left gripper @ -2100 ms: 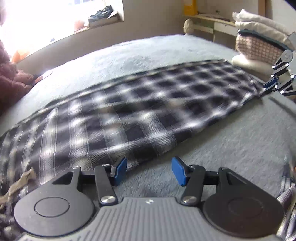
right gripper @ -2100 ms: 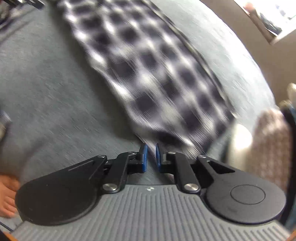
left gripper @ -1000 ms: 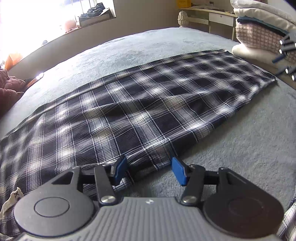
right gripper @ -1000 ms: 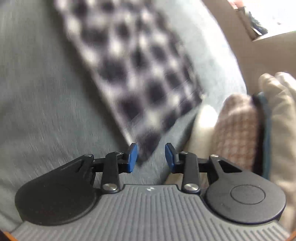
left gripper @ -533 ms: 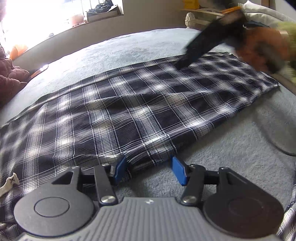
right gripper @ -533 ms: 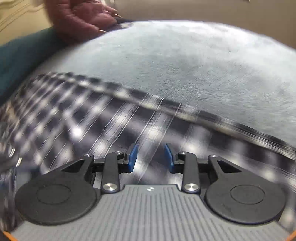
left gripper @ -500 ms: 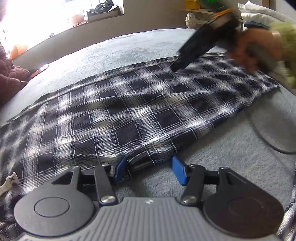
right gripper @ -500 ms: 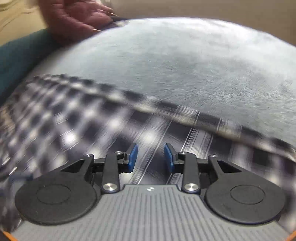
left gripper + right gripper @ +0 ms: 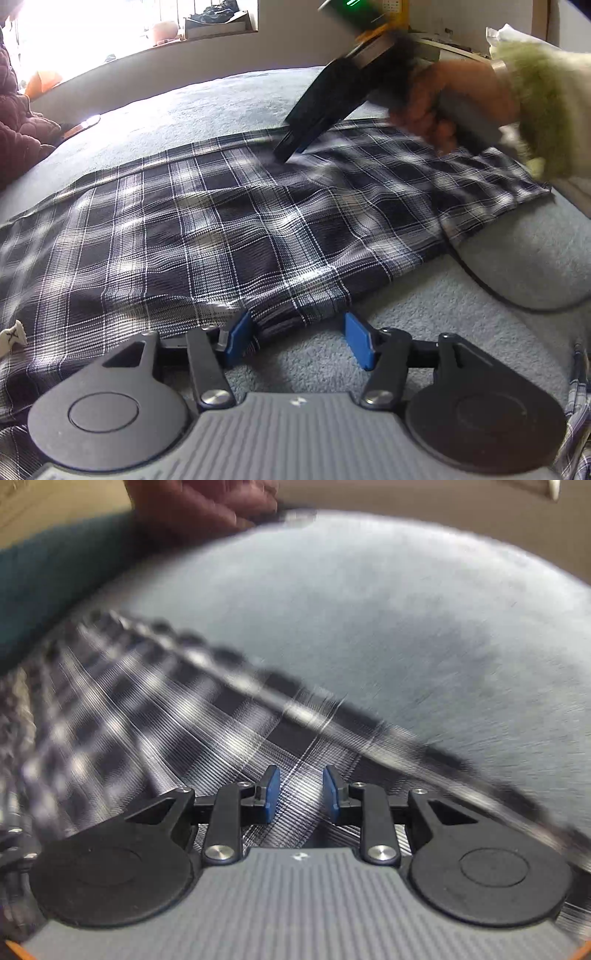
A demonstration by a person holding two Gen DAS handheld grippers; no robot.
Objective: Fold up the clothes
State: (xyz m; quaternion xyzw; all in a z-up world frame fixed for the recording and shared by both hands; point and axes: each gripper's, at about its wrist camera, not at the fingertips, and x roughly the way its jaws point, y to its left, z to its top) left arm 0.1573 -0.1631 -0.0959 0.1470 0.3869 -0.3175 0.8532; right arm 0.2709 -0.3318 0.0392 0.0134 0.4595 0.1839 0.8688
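A dark blue and white plaid garment (image 9: 229, 229) lies flat in a long strip across the grey bed cover (image 9: 443, 317). My left gripper (image 9: 297, 341) is open at the garment's near edge, its left pad touching the cloth. My right gripper (image 9: 301, 794) is open and empty, low over the plaid cloth (image 9: 155, 716) near its far edge; this view is motion-blurred. In the left wrist view the right gripper (image 9: 282, 153) points down onto the far side of the garment, held by a hand in a green fuzzy sleeve (image 9: 539, 110).
A dark red quilted item (image 9: 18, 122) lies at the bed's left. A window sill (image 9: 207, 29) with shoes runs along the back wall. A black cable (image 9: 491, 291) crosses the bed at right. A white tag (image 9: 11, 334) sits on the cloth's left.
My right gripper opened, let go of the garment's right end and swung left over to the far edge of the cloth. My left gripper has stayed open at the near edge.
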